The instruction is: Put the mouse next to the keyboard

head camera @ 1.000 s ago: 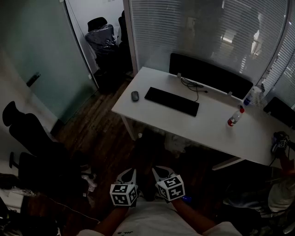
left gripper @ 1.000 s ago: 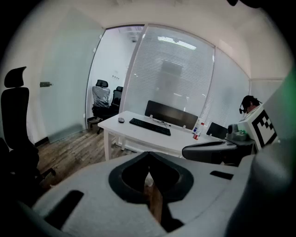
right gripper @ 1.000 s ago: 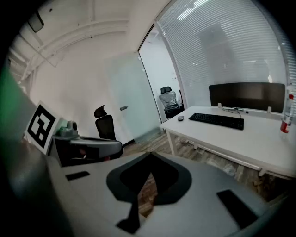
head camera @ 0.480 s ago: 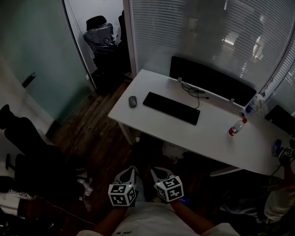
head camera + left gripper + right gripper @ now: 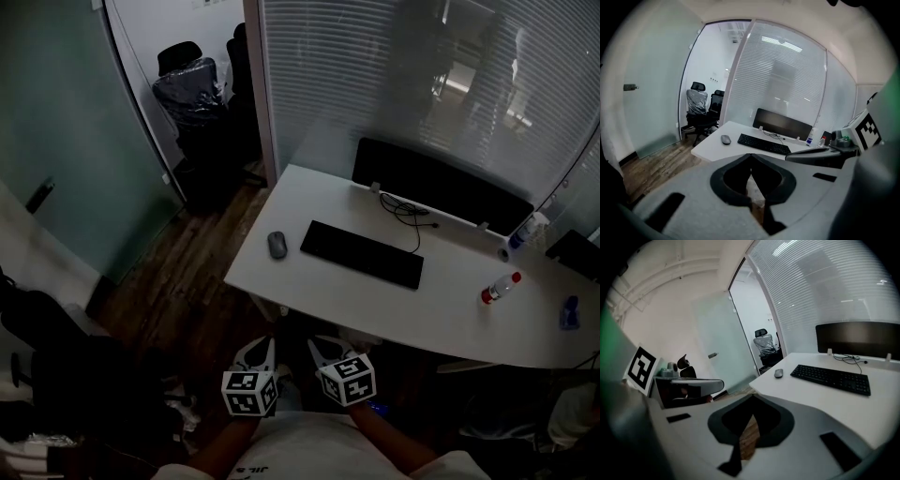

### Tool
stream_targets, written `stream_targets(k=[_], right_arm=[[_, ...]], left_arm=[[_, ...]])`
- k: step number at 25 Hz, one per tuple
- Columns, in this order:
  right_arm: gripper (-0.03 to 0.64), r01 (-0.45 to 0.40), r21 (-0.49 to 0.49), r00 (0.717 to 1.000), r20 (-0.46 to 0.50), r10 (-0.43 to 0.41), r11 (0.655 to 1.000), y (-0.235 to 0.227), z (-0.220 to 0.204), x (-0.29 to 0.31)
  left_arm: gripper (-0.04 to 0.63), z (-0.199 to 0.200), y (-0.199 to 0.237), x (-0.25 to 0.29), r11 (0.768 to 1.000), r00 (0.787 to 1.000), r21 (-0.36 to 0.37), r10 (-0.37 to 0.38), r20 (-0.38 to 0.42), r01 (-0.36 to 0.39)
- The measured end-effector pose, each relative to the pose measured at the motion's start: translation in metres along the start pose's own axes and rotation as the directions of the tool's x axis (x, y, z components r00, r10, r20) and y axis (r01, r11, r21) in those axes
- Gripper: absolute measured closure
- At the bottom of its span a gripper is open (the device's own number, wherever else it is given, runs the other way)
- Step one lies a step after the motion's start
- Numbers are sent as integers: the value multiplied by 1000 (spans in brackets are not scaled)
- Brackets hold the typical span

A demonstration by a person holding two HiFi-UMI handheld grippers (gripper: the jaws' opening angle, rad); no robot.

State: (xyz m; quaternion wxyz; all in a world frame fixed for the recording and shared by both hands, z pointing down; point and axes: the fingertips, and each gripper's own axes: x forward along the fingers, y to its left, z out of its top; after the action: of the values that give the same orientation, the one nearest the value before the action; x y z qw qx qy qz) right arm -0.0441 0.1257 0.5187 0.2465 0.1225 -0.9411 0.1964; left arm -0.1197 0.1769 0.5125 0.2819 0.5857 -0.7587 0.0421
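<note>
on the white desk, at nine o'clock of the flat black keyboard: small dark grey oval mouse, near, not touching | left gripper, right gripper: jaws pressed together, empty | mouse likely light, hard, slippery; pinch its long sides mid-body

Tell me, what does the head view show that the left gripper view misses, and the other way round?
Only the head view: both grippers whole from above, the left gripper and right gripper side by side over the floor short of the desk, plus the person's forearms. Only the left gripper view: its own jaws up close, shut together with nothing between them, and the ceiling. Both: the desk, the mouse just off the left end of the keyboard, not touching it, and the black monitor.
</note>
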Motion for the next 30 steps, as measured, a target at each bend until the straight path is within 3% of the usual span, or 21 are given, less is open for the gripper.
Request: stream_targets(k=[6,10,26,30], right_arm=[[614,20,2,999,28,-20,1000,0,49,65],[614,37,7,999,22,-38,999,-10,68,87],[610,75,-19,997,-6,-75,997,-76,114,156],[546,83,7,996,-27,-83,997,-89,117,189]], left_arm=[[591,44,56,39,999,1000,24,-30,-6,30],[591,61,67,63,998,998,26,-54,-18,55],[591,77,87,116,999,998,-40,-1,-58,-1],[591,73,97,123,999,997,-52,11,-78,-15]])
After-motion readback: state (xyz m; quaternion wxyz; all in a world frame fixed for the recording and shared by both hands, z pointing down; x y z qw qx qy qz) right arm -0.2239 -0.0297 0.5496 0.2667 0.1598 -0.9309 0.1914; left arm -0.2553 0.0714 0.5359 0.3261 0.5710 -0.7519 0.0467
